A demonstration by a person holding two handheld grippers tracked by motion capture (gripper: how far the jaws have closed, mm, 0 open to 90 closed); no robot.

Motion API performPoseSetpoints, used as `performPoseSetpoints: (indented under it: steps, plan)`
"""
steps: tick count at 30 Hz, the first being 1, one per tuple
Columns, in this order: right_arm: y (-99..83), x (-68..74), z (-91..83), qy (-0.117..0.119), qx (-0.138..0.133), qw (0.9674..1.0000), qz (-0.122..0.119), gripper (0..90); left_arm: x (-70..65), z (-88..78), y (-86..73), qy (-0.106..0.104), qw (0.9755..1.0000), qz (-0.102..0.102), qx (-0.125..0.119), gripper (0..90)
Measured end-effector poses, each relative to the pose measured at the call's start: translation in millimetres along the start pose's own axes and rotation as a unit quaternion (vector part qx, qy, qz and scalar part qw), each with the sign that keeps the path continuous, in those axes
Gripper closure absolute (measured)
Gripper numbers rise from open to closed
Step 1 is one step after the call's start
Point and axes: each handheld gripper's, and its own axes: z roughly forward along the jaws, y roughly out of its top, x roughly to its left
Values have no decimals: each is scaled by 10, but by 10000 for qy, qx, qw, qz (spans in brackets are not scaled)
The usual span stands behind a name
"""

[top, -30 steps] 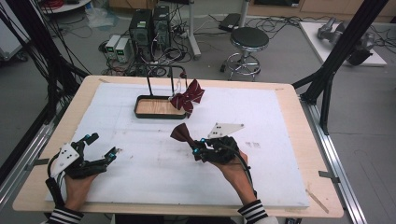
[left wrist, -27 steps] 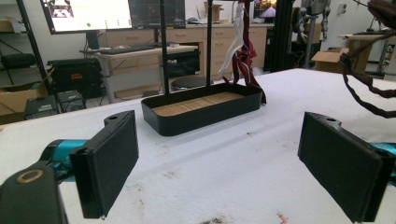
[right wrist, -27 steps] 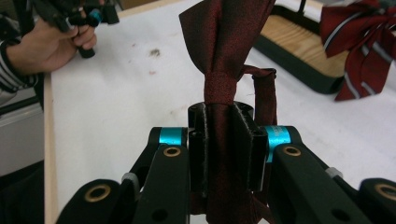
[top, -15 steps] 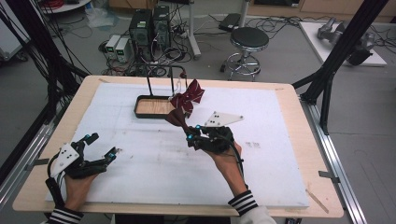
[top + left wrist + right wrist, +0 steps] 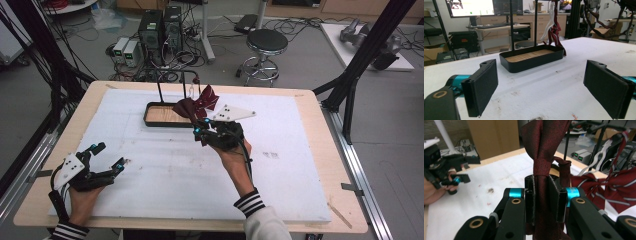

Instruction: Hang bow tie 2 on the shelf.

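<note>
since a second ago our right gripper (image 5: 201,131) carries the dark red satin bow tie (image 5: 544,157), pinched between its jaws, up toward the black rack stand with wooden tray (image 5: 165,115) just ahead; hanging comes next, we judge. a striped red bow tie (image 5: 207,98) already hangs there, crowding the hook. our left gripper (image 5: 107,157) rests wide open, well apart.

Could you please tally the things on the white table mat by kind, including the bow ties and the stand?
Dark red fabric bow ties: 2, a plain one clamped in the right hand-held gripper, a striped one hanging on the stand
Black metal stand with wooden-floored tray: 1
Total: 3
</note>
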Motion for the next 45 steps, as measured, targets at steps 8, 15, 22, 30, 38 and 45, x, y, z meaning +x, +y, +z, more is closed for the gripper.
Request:
performPoseSetpoints:
  steps: [8,15,22,30,38,45]
  plan:
    - [139,-56,90,-164,-179,9997,51,772,0,0,0,0,10000,-1,1,127]
    - [256,-93,180,-294,-287,9991,62,772,0,0,-1,1,10000,-18,-1,127]
    - [379,-157,288,-413,-428,9981,158,771,3,1,-1,0,10000,-19,-9,127]
    - [440,-233,358,-509,-515,9970,269,771,4,1,-1,-2,10000,-30,-12,127]
    - [521,-289,459,-602,-588,9959,341,772,7,2,-1,-6,10000,-27,-7,127]
    - [636,-303,537,-725,-647,9948,303,771,8,4,-2,-14,10000,-36,-15,127]
